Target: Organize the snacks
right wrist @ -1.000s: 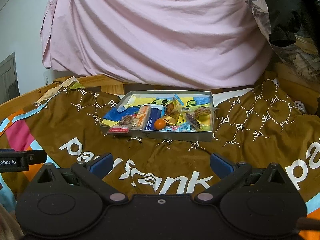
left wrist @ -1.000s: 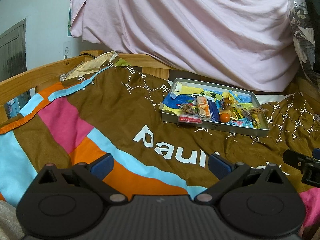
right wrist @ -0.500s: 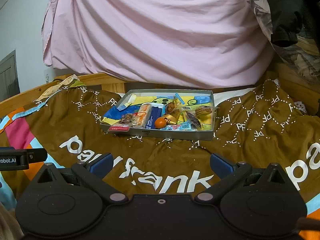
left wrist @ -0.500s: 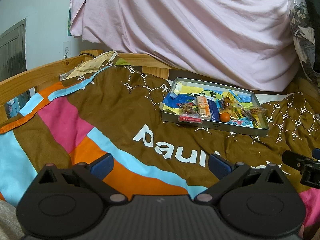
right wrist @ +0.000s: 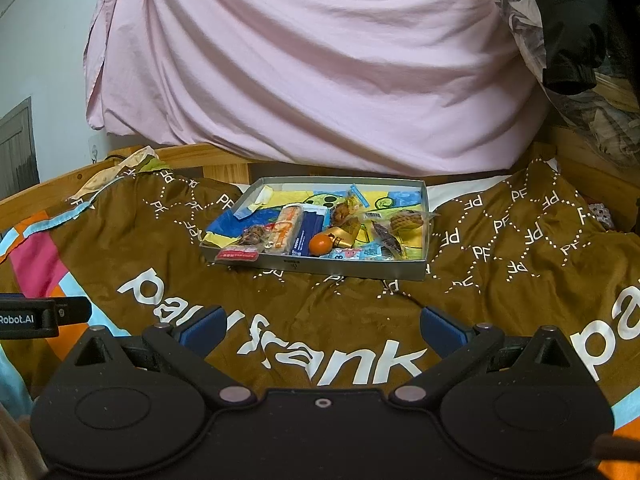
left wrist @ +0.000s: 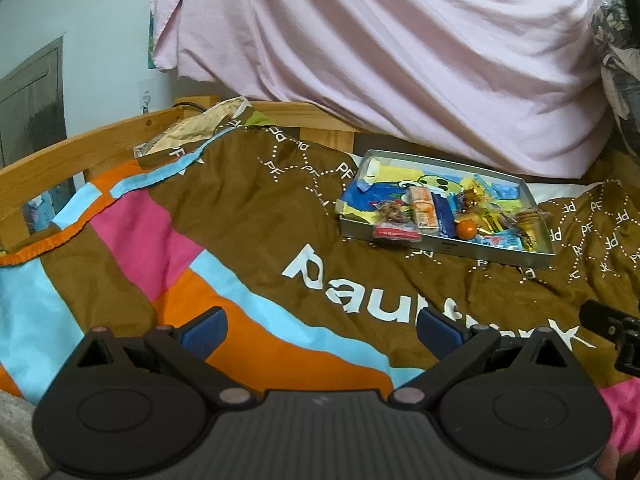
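Note:
A shallow grey tray (right wrist: 426,216) full of wrapped snacks lies on the brown quilt; it also shows in the left wrist view (left wrist: 448,246). In it are an orange ball (right wrist: 319,244), an orange-and-white bar (right wrist: 285,230), a blue packet (right wrist: 307,232) and a red-labelled packet (right wrist: 237,255) at the near left rim. My right gripper (right wrist: 322,328) is open and empty, well short of the tray. My left gripper (left wrist: 320,330) is open and empty, farther left over the quilt.
The colourful "paul frank" quilt (left wrist: 224,216) covers the bed. A wooden bed rail (left wrist: 60,152) runs along the left. A pink sheet (right wrist: 312,60) hangs behind the tray. Dark clothing (right wrist: 568,20) hangs at the upper right.
Both views have shifted slightly; the tray sits a little lower and nearer in the right wrist view. Both grippers stay open and empty.

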`<state>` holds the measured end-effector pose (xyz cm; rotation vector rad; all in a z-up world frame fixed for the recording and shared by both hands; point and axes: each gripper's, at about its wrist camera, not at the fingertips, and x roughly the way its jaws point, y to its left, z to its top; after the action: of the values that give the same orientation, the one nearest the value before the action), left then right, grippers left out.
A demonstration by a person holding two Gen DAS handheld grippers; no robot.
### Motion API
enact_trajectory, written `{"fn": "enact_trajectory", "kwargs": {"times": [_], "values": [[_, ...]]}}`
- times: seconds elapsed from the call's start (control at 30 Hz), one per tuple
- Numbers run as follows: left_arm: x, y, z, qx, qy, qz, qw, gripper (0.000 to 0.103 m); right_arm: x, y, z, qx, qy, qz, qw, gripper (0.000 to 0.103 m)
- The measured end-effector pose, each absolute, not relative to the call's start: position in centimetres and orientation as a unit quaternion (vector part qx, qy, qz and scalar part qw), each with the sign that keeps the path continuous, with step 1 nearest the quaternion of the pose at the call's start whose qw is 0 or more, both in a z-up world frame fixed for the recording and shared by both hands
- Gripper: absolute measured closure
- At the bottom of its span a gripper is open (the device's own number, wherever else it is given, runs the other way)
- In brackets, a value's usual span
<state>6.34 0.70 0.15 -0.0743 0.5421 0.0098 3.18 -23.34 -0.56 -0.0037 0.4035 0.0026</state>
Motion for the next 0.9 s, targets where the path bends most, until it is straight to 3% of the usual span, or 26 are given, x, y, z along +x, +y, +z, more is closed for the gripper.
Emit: {"fn": "enact_trajectory", "kwargs": {"times": [0.9], "values": [[6.27,0.38,0.26,-0.018,0.268,0.008,0.963,0.000,3.13,-23.44,-0.73,-0.008,0.203,0.002,0.979,0.001]]}}
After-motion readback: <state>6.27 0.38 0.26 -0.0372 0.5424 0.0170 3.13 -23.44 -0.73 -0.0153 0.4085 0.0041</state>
